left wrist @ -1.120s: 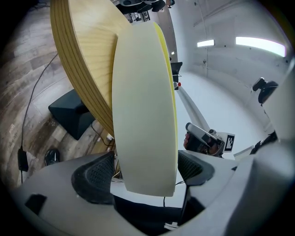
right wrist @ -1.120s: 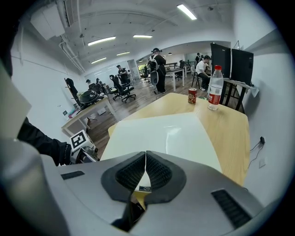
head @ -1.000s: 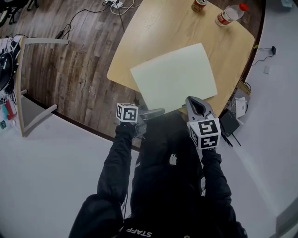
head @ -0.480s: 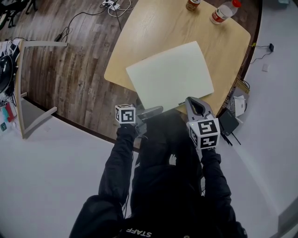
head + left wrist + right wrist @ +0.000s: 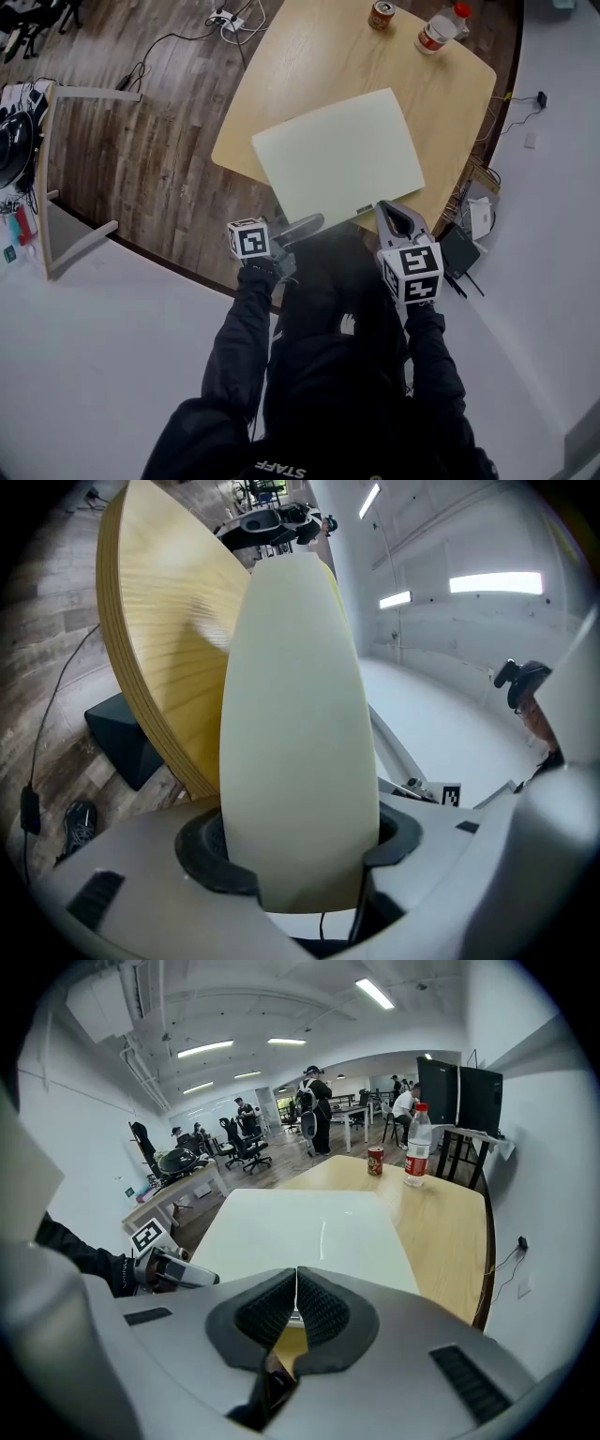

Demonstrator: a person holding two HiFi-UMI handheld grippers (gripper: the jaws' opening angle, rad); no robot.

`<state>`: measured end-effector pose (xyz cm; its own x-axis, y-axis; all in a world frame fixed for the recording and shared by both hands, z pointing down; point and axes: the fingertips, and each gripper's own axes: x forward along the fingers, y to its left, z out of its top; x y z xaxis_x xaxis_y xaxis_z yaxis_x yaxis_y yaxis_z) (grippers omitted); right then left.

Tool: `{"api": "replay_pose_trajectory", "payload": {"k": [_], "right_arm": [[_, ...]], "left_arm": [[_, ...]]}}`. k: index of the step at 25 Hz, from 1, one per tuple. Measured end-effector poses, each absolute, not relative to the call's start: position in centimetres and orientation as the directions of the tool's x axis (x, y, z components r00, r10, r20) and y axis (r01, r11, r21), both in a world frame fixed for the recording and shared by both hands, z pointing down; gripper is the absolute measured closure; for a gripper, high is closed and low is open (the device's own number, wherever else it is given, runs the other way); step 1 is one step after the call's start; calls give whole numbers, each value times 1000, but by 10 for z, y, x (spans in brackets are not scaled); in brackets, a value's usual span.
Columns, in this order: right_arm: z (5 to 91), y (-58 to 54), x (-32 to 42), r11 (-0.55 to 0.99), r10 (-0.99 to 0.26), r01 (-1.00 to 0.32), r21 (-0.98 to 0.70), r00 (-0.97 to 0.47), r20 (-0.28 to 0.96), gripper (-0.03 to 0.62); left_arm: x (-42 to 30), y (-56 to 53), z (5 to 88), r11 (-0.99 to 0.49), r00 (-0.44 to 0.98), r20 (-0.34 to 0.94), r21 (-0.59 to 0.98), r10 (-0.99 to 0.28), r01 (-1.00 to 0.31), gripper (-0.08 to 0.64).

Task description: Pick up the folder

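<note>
The pale green folder (image 5: 337, 155) lies flat on the wooden table (image 5: 309, 56), its near left corner hanging past the table edge. My left gripper (image 5: 314, 223) lies almost level at that corner. In the left gripper view the folder (image 5: 295, 742) runs between the two jaws of the left gripper (image 5: 300, 855), which are closing and still stand apart. My right gripper (image 5: 389, 208) is shut, its tip at the folder's near right edge by a small label. In the right gripper view the pads of the right gripper (image 5: 296, 1283) meet at the folder (image 5: 309, 1227); I cannot tell whether they pinch it.
A drink can (image 5: 380, 14) and a plastic bottle (image 5: 436, 28) stand at the table's far end. A light wooden frame (image 5: 56, 169) stands on the floor to the left. Dark boxes and cables (image 5: 459, 248) lie under the table's right edge. People and desks show far off.
My left gripper has lifted slightly at the folder's overhanging corner. My right gripper has crept a little along the near edge. The folder has stayed in place on the table.
</note>
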<state>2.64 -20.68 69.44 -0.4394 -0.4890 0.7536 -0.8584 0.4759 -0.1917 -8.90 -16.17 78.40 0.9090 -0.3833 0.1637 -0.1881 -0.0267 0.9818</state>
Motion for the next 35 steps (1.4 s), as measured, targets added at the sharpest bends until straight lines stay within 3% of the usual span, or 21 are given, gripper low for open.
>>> {"api": "replay_pose_trajectory", "payload": {"k": [9, 16, 28, 35], "right_arm": [[667, -202, 40, 470, -537, -865, -173, -436, 722, 568], [616, -218, 49, 449, -635, -885, -125, -414, 652, 568], [507, -252, 53, 434, -777, -899, -53, -404, 482, 568], [439, -270, 67, 416, -847, -909, -10, -391, 359, 568]], "left_arm": [[-92, -167, 742, -105, 881, 145, 971, -451, -214, 268], [-90, -203, 672, -255, 841, 112, 925, -530, -283, 268], [-65, -252, 545, -501, 807, 89, 742, -584, -444, 268], [-61, -269, 469, -594, 785, 5, 651, -619, -472, 268]]}}
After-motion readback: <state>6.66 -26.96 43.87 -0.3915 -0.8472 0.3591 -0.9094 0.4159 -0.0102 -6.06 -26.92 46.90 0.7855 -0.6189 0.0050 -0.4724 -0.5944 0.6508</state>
